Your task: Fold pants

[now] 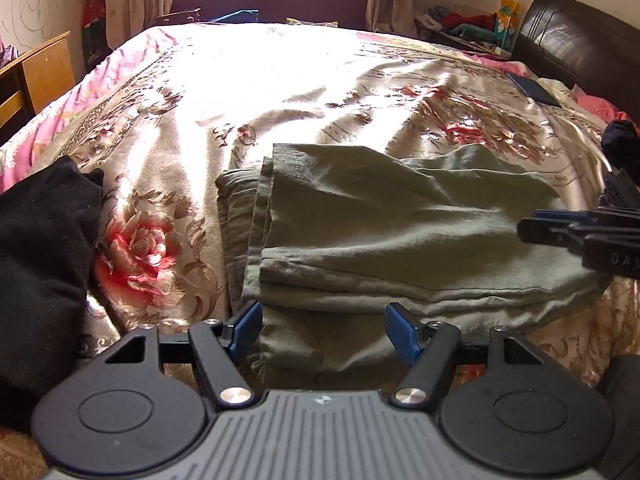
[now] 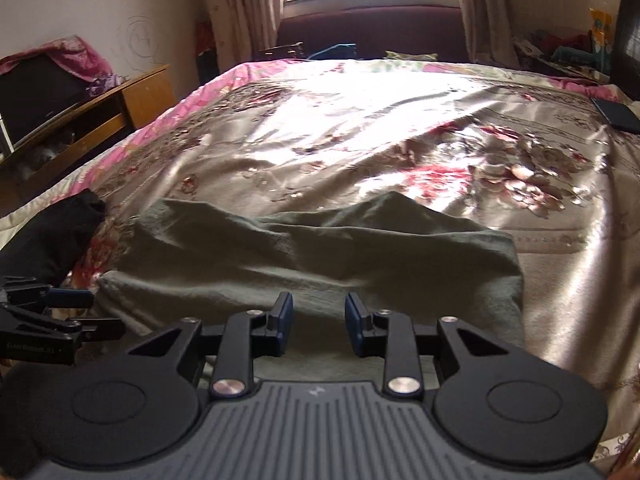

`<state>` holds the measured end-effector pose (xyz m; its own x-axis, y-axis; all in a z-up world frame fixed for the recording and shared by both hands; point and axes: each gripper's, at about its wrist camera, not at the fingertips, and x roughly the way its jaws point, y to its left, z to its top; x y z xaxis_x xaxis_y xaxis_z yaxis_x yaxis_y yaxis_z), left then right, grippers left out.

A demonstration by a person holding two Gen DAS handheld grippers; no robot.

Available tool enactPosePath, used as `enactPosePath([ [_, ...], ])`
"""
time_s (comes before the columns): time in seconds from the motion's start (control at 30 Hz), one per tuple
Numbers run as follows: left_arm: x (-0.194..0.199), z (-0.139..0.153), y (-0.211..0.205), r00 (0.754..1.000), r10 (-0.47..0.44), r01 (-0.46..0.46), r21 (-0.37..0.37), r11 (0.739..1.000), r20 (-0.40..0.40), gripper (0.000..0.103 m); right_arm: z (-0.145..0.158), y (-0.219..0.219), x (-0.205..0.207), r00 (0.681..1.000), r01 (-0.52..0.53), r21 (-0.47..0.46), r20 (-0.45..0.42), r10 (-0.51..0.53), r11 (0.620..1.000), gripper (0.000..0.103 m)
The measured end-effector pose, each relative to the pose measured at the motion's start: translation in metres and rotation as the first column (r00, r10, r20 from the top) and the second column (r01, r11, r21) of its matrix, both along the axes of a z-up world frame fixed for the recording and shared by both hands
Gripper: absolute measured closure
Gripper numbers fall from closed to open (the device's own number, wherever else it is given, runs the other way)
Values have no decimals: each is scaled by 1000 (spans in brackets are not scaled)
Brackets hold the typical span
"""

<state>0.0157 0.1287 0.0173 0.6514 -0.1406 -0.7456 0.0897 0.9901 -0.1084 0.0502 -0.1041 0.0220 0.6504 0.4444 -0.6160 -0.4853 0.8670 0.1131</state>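
Olive-green pants (image 1: pixel 392 236) lie folded in layers on the floral bedspread (image 1: pixel 168 132), near the bed's front edge. My left gripper (image 1: pixel 322 334) is open and empty, its blue pads either side of the pants' near edge. My right gripper (image 2: pixel 319 322) is open and empty, just above the pants (image 2: pixel 304 256). The right gripper also shows in the left wrist view (image 1: pixel 560 230) over the pants' right end. The left gripper shows in the right wrist view (image 2: pixel 68 312) at the pants' left end.
A black garment (image 1: pixel 44 248) lies on the bed left of the pants. A dark flat phone or notebook (image 1: pixel 534 90) lies at the far right. A wooden desk (image 2: pixel 100 108) stands left of the bed, a dark headboard (image 1: pixel 576 36) right.
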Motion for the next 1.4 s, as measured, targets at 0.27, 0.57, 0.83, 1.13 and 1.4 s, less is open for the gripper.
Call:
enactPosePath([
  [0.27, -20, 11, 33, 1000, 12, -13, 48, 999, 20, 22, -25, 100, -18, 938, -333, -111, 66, 341, 936, 71],
  [0.57, -19, 5, 42, 1000, 0, 0, 5, 1000, 32, 22, -48, 135, 2, 925, -356, -221, 52, 376, 908, 80],
  [0.83, -28, 28, 37, 992, -68, 66, 25, 998, 110, 22, -21, 116, -21, 889, -438, -169, 62, 453, 883, 101],
  [1.13, 9, 9, 4, 989, -121, 122, -8, 993, 80, 21, -37, 95, -11, 912, -409, -72, -18, 409, 910, 96],
  [1.4, 26, -28, -27, 986, -148, 158, 162, 974, -71, 20, -24, 32, -4, 971, -238, -82, -17, 238, 968, 94],
])
